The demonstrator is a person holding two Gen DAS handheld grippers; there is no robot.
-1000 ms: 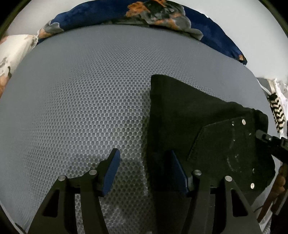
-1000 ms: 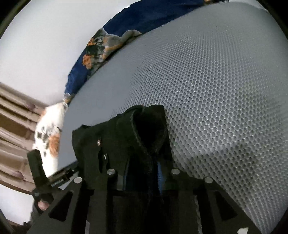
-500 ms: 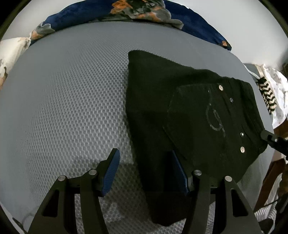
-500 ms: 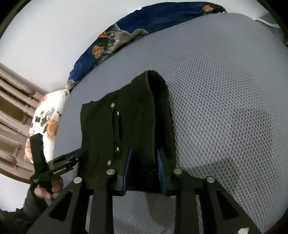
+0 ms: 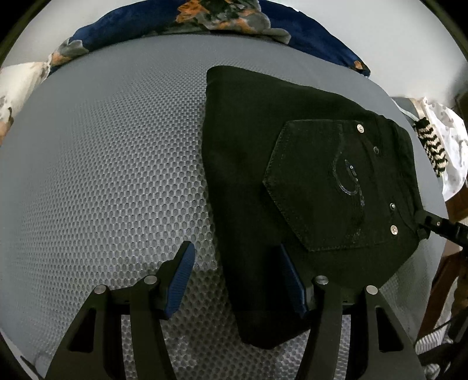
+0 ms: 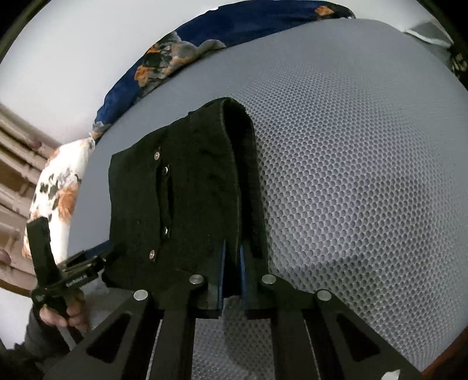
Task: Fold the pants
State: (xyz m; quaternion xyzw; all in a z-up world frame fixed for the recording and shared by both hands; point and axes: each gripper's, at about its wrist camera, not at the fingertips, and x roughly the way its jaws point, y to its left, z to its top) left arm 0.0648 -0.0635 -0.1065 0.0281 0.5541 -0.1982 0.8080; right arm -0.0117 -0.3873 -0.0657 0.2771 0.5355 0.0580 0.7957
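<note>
The black pants point(image 5: 257, 140) lie folded on the grey mesh mattress point(image 5: 102, 175), back pocket and rivets facing up. My left gripper point(image 5: 235, 271) hovers open over their near left edge: one pad is above the cloth, the other above bare mattress. My right gripper point(image 6: 232, 263) sits over the near edge of the pants point(image 6: 199, 190), its jaws closing to a thin slit with no cloth pinched between them. In the left wrist view the right gripper point(image 5: 424, 225) shows at the waistband side. In the right wrist view a hand point(image 6: 64, 315) holds the left gripper point(image 6: 96, 263).
A dark blue floral blanket point(image 5: 204, 17) lies along the mattress's far edge by the wall. A white floral pillow point(image 6: 58, 187) is at one corner. A black-and-white striped knit piece point(image 5: 433, 149) and wooden furniture point(image 5: 447, 277) are past the right edge.
The right gripper let go of the raised fold and its jaws came nearly together. The pants now lie flat. Both grippers drew back, so more of the pants shows.
</note>
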